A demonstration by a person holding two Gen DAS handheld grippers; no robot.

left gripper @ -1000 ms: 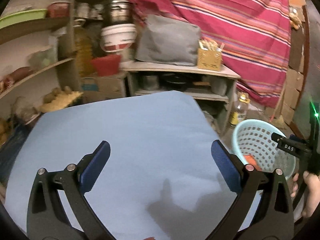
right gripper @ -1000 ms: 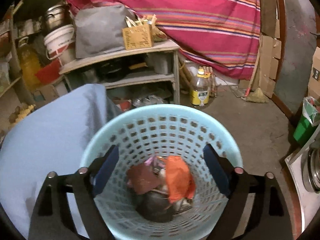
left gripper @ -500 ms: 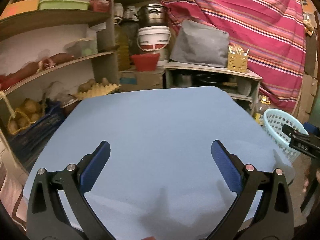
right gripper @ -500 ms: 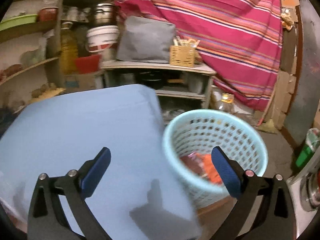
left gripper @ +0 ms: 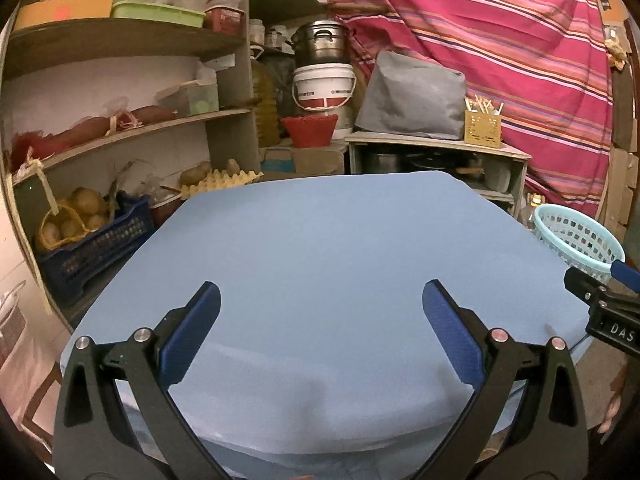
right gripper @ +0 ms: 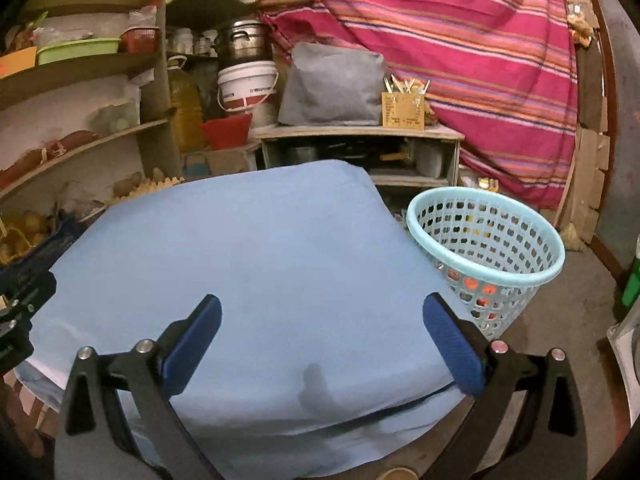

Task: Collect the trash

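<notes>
A pale blue plastic basket point(right gripper: 486, 250) stands on the floor to the right of the blue-covered table point(right gripper: 256, 264); orange trash shows through its holes. In the left wrist view the basket point(left gripper: 576, 236) sits past the table's right corner. My right gripper point(right gripper: 322, 336) hovers open over the near part of the table with nothing between its blue pads. My left gripper point(left gripper: 320, 330) is open and empty too, above the blue cloth point(left gripper: 328, 256). Part of the right gripper point(left gripper: 608, 304) shows at that view's right edge. No trash lies on the cloth in view.
Wooden shelves point(left gripper: 120, 132) with potatoes, egg trays and boxes stand at the left. Behind the table is a low cabinet point(left gripper: 436, 160) with a grey bag, a white bucket point(left gripper: 324, 88) and a red bowl. A striped red cloth point(right gripper: 460, 40) hangs at the back right.
Both grippers have drawn back and swung left, from over the basket to the table. The basket now sits to the right, farther off, and more shelving shows.
</notes>
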